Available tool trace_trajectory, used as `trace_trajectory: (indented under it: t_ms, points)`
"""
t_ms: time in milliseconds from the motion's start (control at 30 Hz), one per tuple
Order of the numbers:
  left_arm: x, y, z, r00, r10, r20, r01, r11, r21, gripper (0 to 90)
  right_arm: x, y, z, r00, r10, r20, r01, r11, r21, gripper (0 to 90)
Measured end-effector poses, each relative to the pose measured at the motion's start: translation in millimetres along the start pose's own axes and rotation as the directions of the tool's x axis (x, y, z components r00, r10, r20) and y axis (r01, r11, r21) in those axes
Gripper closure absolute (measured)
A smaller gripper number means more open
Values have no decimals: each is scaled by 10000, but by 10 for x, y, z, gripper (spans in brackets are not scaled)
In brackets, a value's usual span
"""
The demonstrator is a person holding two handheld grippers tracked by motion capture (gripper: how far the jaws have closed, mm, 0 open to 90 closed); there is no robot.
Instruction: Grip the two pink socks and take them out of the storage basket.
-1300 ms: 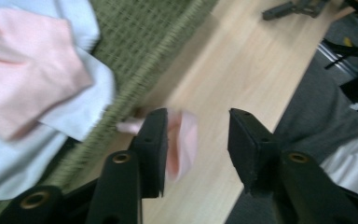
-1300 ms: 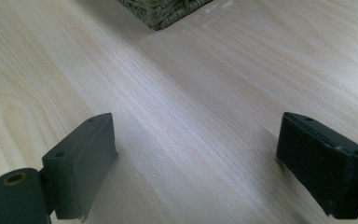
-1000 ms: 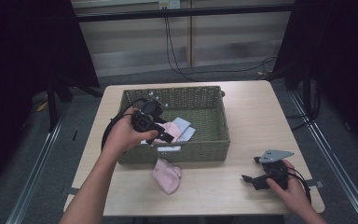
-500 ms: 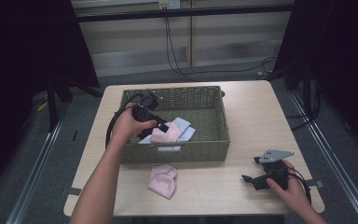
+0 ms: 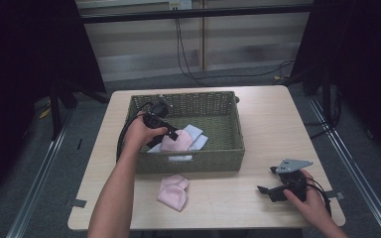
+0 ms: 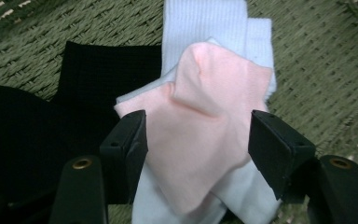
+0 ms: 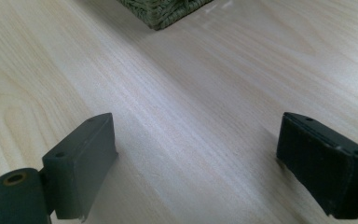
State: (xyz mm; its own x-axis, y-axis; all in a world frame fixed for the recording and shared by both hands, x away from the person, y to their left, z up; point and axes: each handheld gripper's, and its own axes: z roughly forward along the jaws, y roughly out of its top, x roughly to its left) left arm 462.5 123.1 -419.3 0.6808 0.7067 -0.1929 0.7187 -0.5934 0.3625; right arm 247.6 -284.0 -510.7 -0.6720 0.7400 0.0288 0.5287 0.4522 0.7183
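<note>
The left gripper (image 6: pixel 198 140) has moved deeper into the basket (image 5: pixel 230 148) since half a second ago, and its jaws are wide apart over a pink sock (image 6: pixel 205 135). That sock lies on white socks (image 6: pixel 214 28), with black cloth (image 6: pixel 51 116) at nine o'clock. Another pink sock (image 5: pixel 173 191) lies on the table (image 5: pixel 278 119), at six o'clock from the basket. The right gripper (image 7: pixel 196 163) rests there, jaws wide apart, holding nothing.

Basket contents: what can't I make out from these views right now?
- Black cloth, left gripper view: cut off by the frame's left edge and hidden behind a jaw.
- White socks: largely covered by the pink sock.
- Basket floor, high view: near part hidden by the front wall.
</note>
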Motion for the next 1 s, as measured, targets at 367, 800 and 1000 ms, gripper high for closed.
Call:
trace_trajectory:
  t_ms: [367,800,1000]
  points:
    - [130,-101,189,9990,-420,-182,424,9988,262,362,0,0,0,10000,3,-4,-3,10000,-1,110]
    - [44,26,-50,9986,-490,-210,509,9939,977,867,-1,0,0,10000,3,-12,-3,10000,0,110]
    - [-13,88,-273,9981,-615,95,607,9955,733,871,-1,0,0,10000,4,-10,-4,10000,1,110]
